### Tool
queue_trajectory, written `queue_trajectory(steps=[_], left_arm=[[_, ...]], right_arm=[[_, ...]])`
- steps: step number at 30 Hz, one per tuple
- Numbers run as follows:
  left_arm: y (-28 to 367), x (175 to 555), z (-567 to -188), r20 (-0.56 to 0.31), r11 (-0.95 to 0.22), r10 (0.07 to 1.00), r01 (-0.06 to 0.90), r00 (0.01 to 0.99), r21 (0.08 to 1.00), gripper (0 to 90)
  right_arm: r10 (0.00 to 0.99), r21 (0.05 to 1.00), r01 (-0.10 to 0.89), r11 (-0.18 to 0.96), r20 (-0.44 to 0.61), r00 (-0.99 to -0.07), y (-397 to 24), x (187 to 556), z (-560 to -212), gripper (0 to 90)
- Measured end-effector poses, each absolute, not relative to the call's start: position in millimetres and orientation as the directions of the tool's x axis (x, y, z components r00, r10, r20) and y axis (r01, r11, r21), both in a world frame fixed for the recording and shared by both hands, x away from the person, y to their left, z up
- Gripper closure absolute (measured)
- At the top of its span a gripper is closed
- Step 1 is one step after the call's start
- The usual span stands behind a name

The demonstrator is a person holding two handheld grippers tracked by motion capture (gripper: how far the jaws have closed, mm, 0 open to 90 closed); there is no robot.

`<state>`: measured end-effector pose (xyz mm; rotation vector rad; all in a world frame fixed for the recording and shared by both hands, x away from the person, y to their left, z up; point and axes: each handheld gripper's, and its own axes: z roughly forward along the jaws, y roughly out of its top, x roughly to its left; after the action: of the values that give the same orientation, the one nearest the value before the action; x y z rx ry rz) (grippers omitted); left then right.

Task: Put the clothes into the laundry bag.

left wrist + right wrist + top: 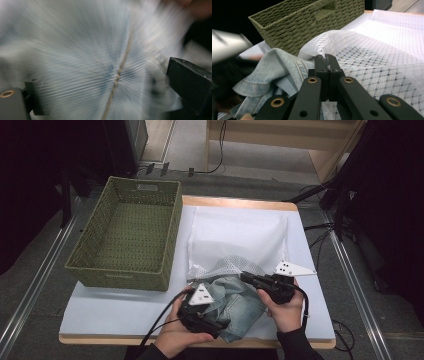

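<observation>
A pale sheet covers the wooden table [300, 330] in a dark room. The green woven basket [125, 237] beyond the left fingers stands empty. The white mesh laundry bag [235, 237] lies flat, its mouth edge pinched in the closed right gripper [325, 58], apparently to hold it open. The faded blue denim garment [240, 302] sits partly inside, between the wide-open left gripper [207, 317] jaws, ungripped.
</observation>
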<state>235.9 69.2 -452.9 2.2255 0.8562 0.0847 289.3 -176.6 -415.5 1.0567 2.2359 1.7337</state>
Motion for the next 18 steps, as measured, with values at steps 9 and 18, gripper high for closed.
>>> queue_trajectory(steps=[9,18], left_arm=[[71,234,-429,-0.193,-0.394,0.603,0.499,0.774,0.772,81.1],[50,253,-435,-0.201,-0.27,0.687,0.502,0.699,0.821,80.0]], right_arm=[[0.571,0.898,0.43,0.089,0.308,-0.761,-175,284,-409,90.0],[0.559,0.927,0.369,0.073,0.268,-0.785,-174,273,-386,90.0]])
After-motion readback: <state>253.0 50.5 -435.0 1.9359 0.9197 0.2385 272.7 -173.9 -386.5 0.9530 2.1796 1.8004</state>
